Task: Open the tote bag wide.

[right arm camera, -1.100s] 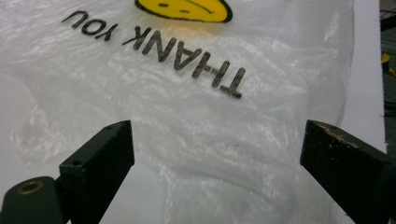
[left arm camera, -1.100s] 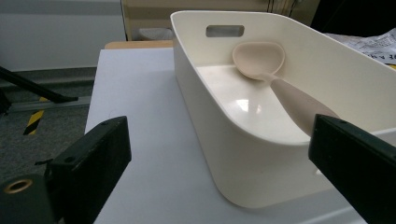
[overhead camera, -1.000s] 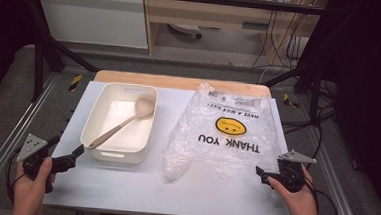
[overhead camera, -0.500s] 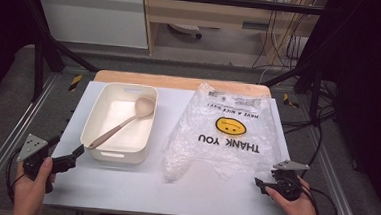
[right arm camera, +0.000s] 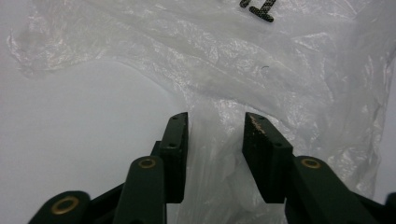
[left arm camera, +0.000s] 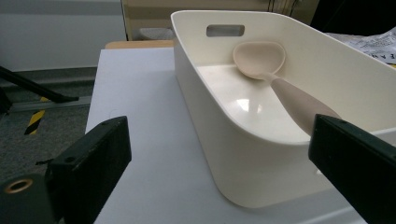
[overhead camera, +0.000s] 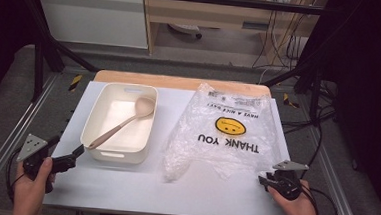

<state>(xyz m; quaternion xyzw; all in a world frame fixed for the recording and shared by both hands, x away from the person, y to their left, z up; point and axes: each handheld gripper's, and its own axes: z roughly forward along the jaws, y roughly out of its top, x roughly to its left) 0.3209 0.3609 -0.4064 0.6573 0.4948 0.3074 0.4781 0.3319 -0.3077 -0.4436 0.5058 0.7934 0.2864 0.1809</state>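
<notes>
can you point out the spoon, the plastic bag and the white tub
spoon [overhead camera: 145, 106]: high view, on its bowl
plastic bag [overhead camera: 230, 126]: high view, on the yellow smiley print
white tub [left arm camera: 243, 158]: left gripper view, on its near outer wall

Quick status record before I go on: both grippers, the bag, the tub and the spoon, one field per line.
left gripper: jaws wide open, nothing between them, beside the tub's near left corner
right gripper: jaws have just been closing, a fold of the bag's near edge between them, gap still visible, pads not yet pressing
plastic bag: clear, lying flat on the table's right half, smiley print
tub: white, on the left half
spoon: inside the tub, bowl at the far end
table: white top
</notes>
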